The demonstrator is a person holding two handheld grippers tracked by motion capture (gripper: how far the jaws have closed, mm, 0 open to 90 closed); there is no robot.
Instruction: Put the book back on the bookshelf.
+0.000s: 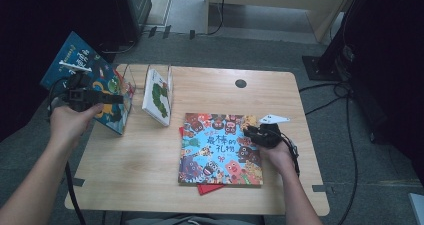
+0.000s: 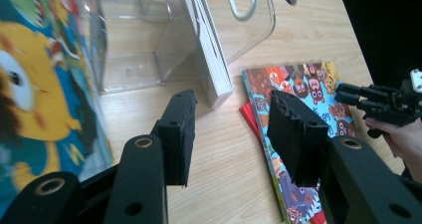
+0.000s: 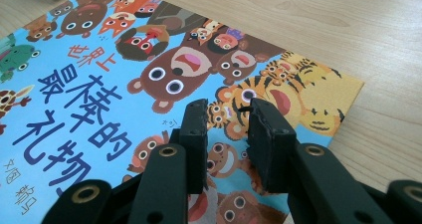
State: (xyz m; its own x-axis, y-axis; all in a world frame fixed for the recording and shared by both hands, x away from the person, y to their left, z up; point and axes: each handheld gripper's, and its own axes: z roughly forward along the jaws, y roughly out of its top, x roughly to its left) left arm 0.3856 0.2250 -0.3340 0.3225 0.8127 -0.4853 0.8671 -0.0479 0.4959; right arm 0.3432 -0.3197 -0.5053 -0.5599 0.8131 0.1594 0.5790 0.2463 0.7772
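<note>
Right gripper (image 3: 226, 109) over animal picture book (image 1: 220, 147) at table's five o'clock, jaws narrowly apart, gripping nothing. Left gripper (image 2: 231, 134) released, beside clear rack (image 1: 131, 85) at ten o'clock. Step: approaching book; next, lower and pinch its edge.

Picture book (image 1: 220, 150): light-blue cover w/ dark-blue characters, crowded w/ cartoon animals – brown bears, orange striped tigers, a green frog. Red book (image 1: 207, 188) under it, plain red edge. Book at left (image 1: 107, 92): blue cover, yellow monster face w/ white eye, green patches. White book (image 1: 156, 97) w/ green caterpillar pattern in clear stand (image 1: 131, 75). Bench (image 1: 140, 160): pale wood grain, a dark round hole. Fingers (image 3: 268, 134) matte black.
</note>
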